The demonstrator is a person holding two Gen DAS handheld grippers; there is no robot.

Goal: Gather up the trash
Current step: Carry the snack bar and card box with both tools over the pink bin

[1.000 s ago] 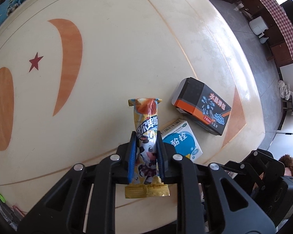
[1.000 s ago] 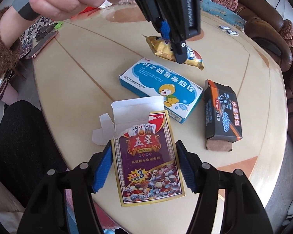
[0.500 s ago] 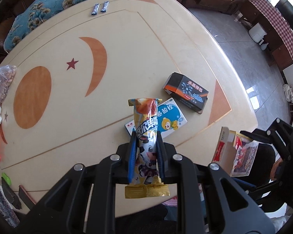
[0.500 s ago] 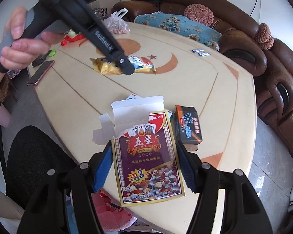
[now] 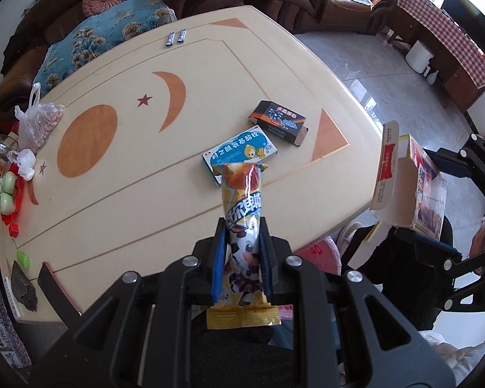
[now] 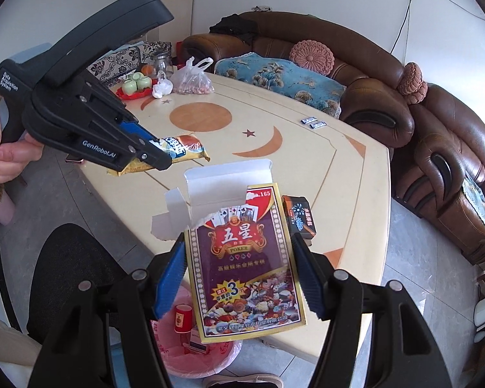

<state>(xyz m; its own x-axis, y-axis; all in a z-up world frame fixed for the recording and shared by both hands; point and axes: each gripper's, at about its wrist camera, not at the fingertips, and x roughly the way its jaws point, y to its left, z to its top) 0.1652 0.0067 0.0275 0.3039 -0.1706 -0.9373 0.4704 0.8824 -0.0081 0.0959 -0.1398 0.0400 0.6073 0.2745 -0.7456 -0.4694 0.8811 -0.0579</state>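
My left gripper [image 5: 241, 226] is shut on a yellow snack wrapper [image 5: 242, 213], held high above the near table edge; the wrapper also shows in the right wrist view [image 6: 177, 153]. My right gripper [image 6: 239, 249] is shut on an open poker card box [image 6: 245, 258], held off the table's edge above a bin with a pink bag [image 6: 194, 355]. The card box also shows in the left wrist view [image 5: 407, 187]. A blue-and-white medicine box [image 5: 239, 150] and a black-and-orange box [image 5: 279, 121] lie on the table.
The cream round table [image 5: 113, 168] carries a bag of nuts [image 5: 40, 119], green cups on a red tray [image 5: 5, 190], two small sachets [image 5: 177, 37] and a phone [image 5: 53, 286]. Brown sofas [image 6: 355, 74] ring the far side. A black chair [image 6: 71, 265] stands near.
Both grippers have risen and pulled back from the table with their items. The view widens, and the pink-bagged bin has come into sight under the card box.
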